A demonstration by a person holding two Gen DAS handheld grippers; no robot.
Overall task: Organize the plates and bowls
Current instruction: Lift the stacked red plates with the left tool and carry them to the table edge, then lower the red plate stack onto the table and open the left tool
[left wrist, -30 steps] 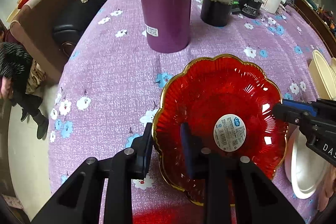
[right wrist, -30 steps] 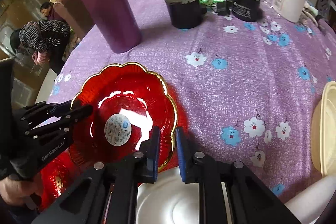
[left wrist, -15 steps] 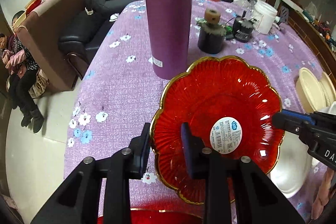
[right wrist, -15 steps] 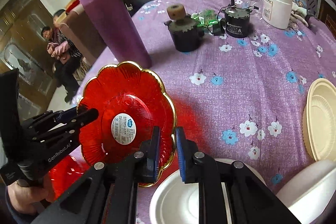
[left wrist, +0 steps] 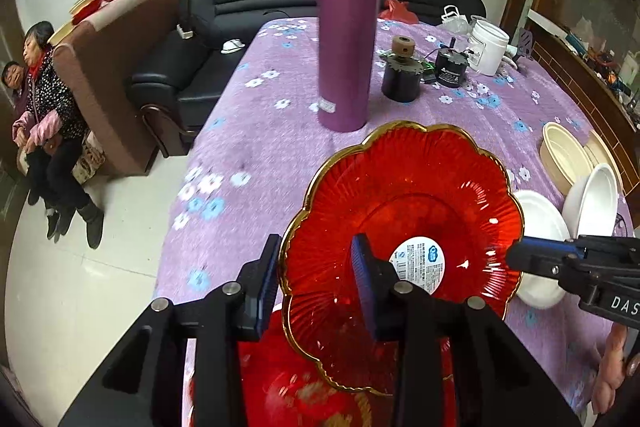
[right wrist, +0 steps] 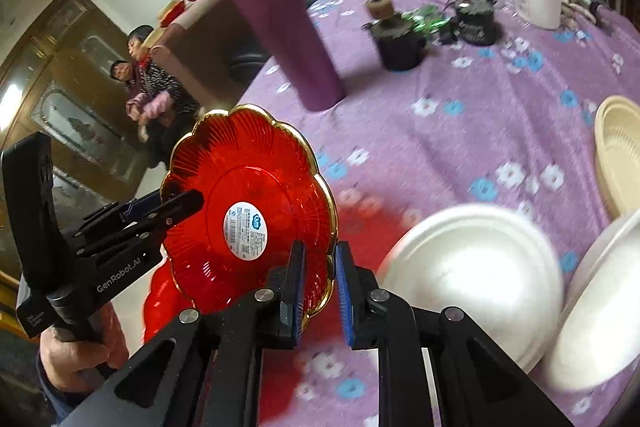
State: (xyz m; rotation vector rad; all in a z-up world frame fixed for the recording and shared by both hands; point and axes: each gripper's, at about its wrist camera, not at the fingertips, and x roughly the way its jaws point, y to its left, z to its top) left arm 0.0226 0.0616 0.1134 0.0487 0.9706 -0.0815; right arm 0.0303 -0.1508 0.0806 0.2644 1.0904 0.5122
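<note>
A red glass plate [left wrist: 404, 211] with a scalloped gold rim and a round white sticker hangs tilted above the purple flowered tablecloth [left wrist: 260, 147]. My right gripper [right wrist: 320, 259] is shut on the plate's [right wrist: 248, 187] near rim; in the left wrist view it [left wrist: 516, 259] reaches in from the right. My left gripper [left wrist: 316, 259] straddles the opposite rim. Its jaws are opening, and the rim stands between the pads without being pinched. A second red plate [left wrist: 300, 387] lies below.
A tall purple flask [left wrist: 346, 39] stands behind the plate. A white plate [right wrist: 472, 275], a white bowl [right wrist: 600, 307] and cream dishes [right wrist: 620, 155] lie at the right. Dark motors and a white tub stand at the far end. Two people sit beyond the table's left edge.
Both grippers have lifted the red plate up and back from the table. The left jaws stand wider apart. The second red plate has come into view underneath.
</note>
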